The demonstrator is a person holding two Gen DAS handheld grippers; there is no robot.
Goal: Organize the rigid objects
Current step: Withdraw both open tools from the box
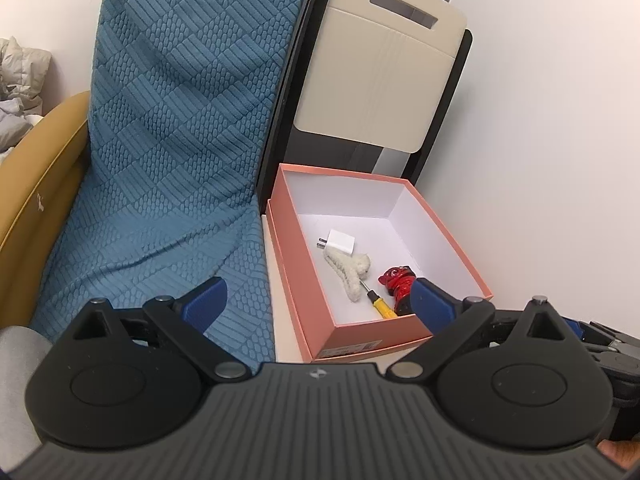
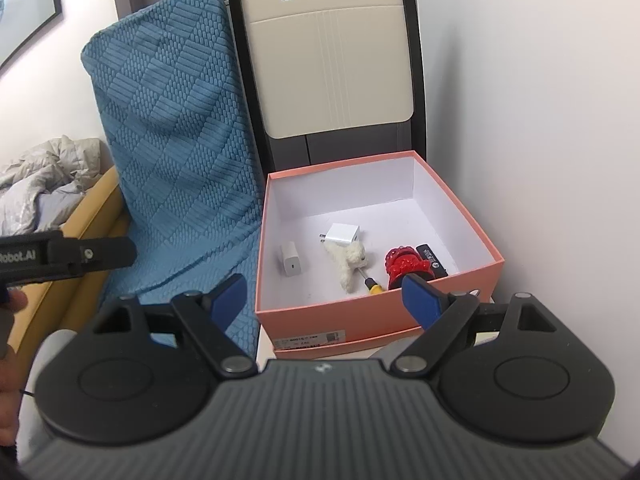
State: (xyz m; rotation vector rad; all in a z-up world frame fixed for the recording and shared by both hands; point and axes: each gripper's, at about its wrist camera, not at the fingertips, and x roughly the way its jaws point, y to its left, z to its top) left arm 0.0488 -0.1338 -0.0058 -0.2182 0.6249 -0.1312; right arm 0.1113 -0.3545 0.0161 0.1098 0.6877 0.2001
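An open pink box (image 1: 304, 276) (image 2: 328, 312) with a white inside stands on a small white table. In it lie a white plug charger (image 1: 340, 243) (image 2: 342, 236), a fluffy white hair clip (image 1: 348, 270) (image 2: 348, 262), a yellow-handled screwdriver (image 1: 380, 304) (image 2: 374, 286), a red figurine (image 1: 398, 286) (image 2: 402, 266), a second white charger (image 2: 290, 264) and a black stick (image 2: 432, 260). My left gripper (image 1: 320, 300) is open and empty in front of the box. My right gripper (image 2: 324, 300) is open and empty at the box's near wall.
A blue quilted cushion (image 1: 172, 132) (image 2: 176, 140) leans to the left of the box. A beige and black folded chair (image 1: 380, 80) (image 2: 332, 64) stands behind the box. A white wall (image 1: 552, 120) is on the right. A yellow bed frame (image 1: 36, 184) is at the left.
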